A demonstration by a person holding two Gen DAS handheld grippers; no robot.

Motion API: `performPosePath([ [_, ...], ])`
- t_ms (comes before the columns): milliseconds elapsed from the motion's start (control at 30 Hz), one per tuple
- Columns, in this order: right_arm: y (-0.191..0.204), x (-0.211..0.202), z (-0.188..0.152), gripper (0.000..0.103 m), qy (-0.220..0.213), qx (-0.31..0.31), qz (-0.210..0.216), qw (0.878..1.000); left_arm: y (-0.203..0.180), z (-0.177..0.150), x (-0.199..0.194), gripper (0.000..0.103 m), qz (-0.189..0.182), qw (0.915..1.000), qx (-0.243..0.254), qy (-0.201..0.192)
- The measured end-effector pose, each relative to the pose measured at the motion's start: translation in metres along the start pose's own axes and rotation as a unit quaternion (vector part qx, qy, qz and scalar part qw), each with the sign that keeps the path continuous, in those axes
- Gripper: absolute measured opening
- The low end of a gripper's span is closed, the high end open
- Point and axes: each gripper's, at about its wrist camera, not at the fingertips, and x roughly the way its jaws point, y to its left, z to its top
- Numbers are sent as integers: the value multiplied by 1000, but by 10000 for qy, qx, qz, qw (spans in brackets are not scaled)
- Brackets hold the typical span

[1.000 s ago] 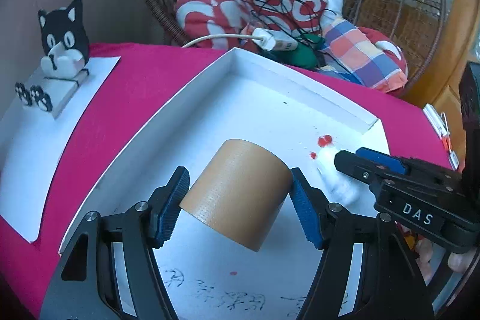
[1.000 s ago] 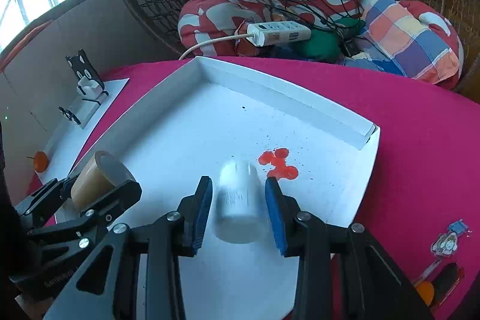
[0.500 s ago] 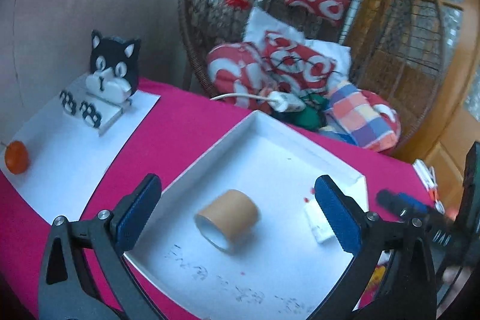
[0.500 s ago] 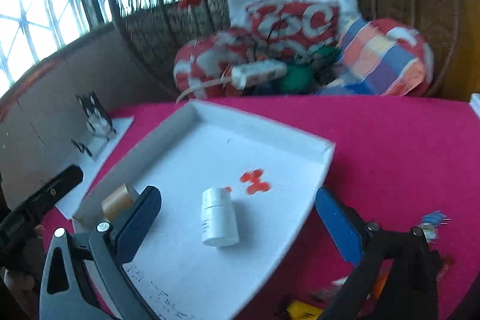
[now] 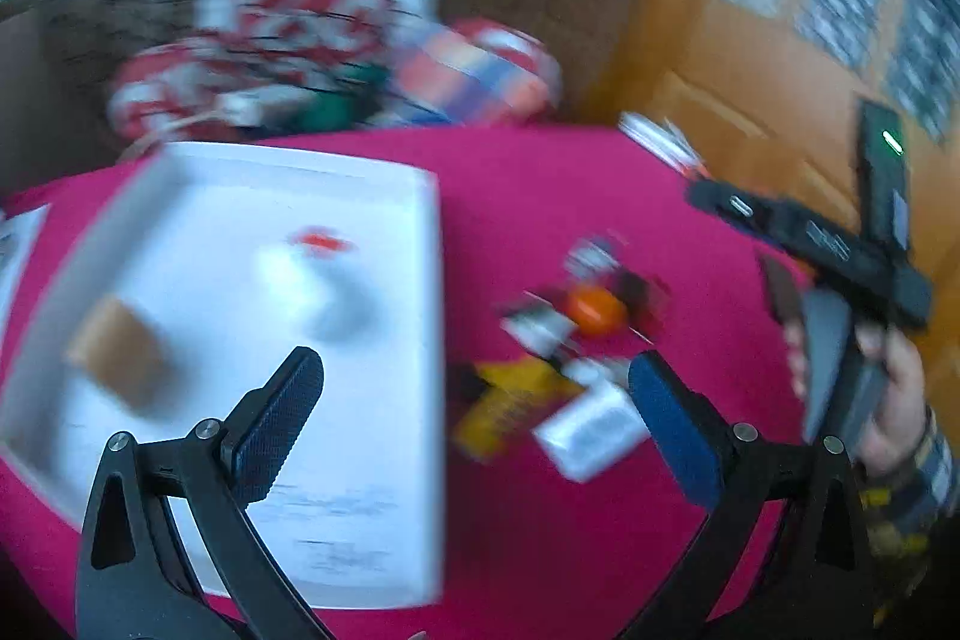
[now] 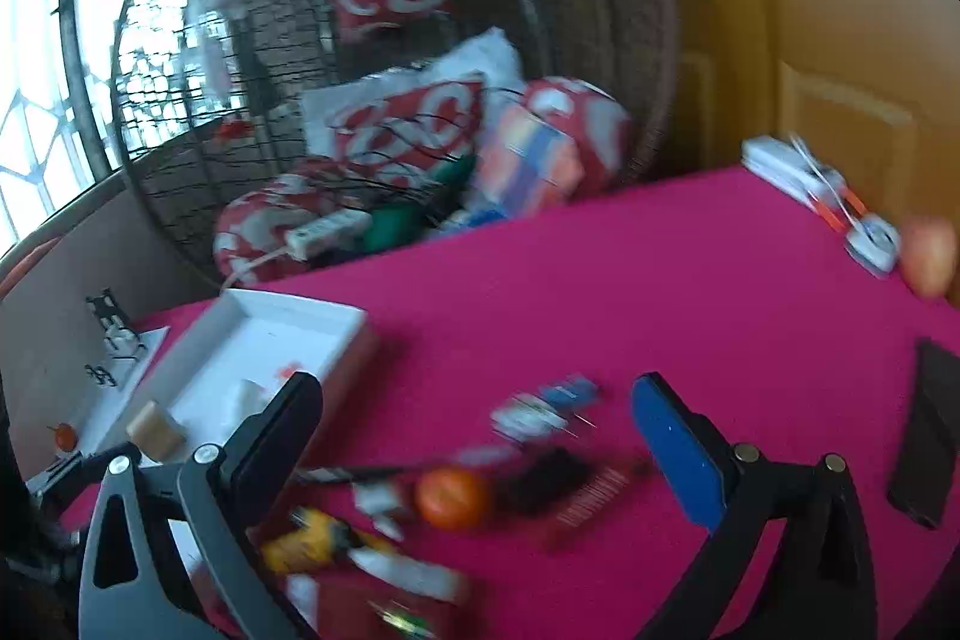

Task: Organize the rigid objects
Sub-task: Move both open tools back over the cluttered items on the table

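Observation:
A white tray lies on the pink tablecloth. In it lie a brown tape roll and a white bottle; both also show in the right wrist view, the roll and the bottle. My left gripper is open and empty above the tray's right edge. My right gripper is open and empty above a blurred heap of small items with an orange ball. The heap shows in the left wrist view with the ball, a yellow item and a white box.
A black flat device lies at the right of the table. White and orange items and a peach-coloured fruit sit at the far right edge. A wicker chair with cushions stands behind the table. A cat figure stands far left.
Both grippers have swung right, away from the tray and toward the heap of small items. Both stay open. The roll and bottle remain in the tray.

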Motion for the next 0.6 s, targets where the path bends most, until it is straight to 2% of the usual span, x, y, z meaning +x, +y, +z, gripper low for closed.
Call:
performPosePath([
  [100,-27,-3,-7,103,82,303,-86,9995,-41,-11,19,102,-126,9963,821,234],
  [200,-52,-7,-15,103,119,534,-209,9983,-62,-19,34,99,-137,9910,1268,411],
  [300,-66,-7,-22,103,197,724,-282,9968,-68,-26,49,96,-89,9904,1258,573],
  [400,-73,-6,-28,103,243,860,-247,9957,-62,-27,62,88,-99,9914,1088,725],
  [467,-76,-4,-31,103,285,911,-233,9952,-57,-29,66,79,-75,9914,1039,789],
  [600,-83,-1,-36,103,370,1088,-151,9933,-57,-29,74,79,-95,9897,1156,834],
])
